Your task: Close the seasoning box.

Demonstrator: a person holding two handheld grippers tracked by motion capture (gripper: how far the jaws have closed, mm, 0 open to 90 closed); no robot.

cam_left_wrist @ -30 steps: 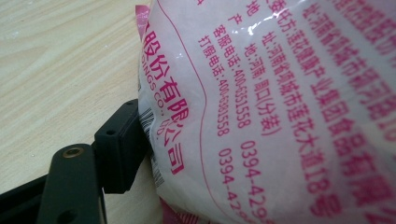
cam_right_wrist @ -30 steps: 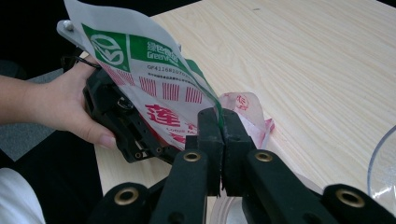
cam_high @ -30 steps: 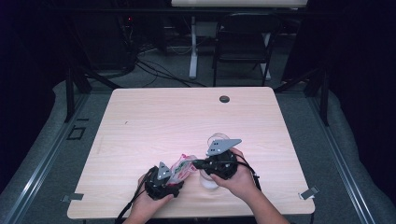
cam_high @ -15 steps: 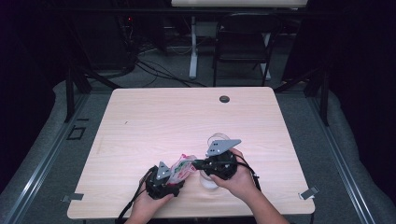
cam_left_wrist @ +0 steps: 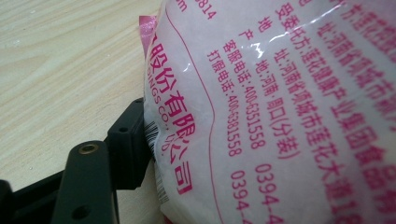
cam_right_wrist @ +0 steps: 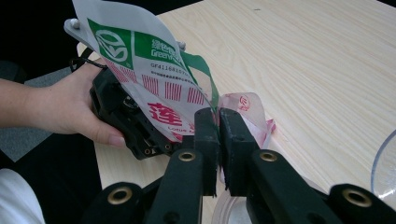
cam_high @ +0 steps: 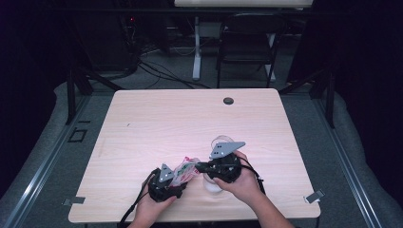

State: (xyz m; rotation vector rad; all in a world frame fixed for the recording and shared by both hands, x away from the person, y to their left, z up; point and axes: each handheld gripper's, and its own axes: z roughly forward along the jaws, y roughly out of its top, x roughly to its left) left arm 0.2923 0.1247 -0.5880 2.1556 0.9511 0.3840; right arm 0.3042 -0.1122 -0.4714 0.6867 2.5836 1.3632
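We have a soft plastic packet (cam_high: 184, 169) of white powder or grains between the two grippers, low over the near edge of the tabletop (cam_high: 157, 123), just left of a clear cup (cam_high: 219, 142). In the left gripper view the packet (cam_left_wrist: 280, 112) bulges full and glossy against the one black jaw that we can see, so the left gripper (cam_high: 166, 183) seems to be grasping its filled body; those jaws have just been closing a little on it. The right gripper (cam_right_wrist: 218, 122) is clenched on the thin printed film at the packet's top edge (cam_right_wrist: 154, 70), with the jaws almost together.

We judge the packet light to moderately heavy, limp, and slippery where the film is smooth. The contents will shift and sag, so a hold on the body must be broad and firm without bursting it. The flat sealed edge is the surer place to pinch, since the film there is thin and will not roll away. A tear begun there could spill the contents beside the cup.
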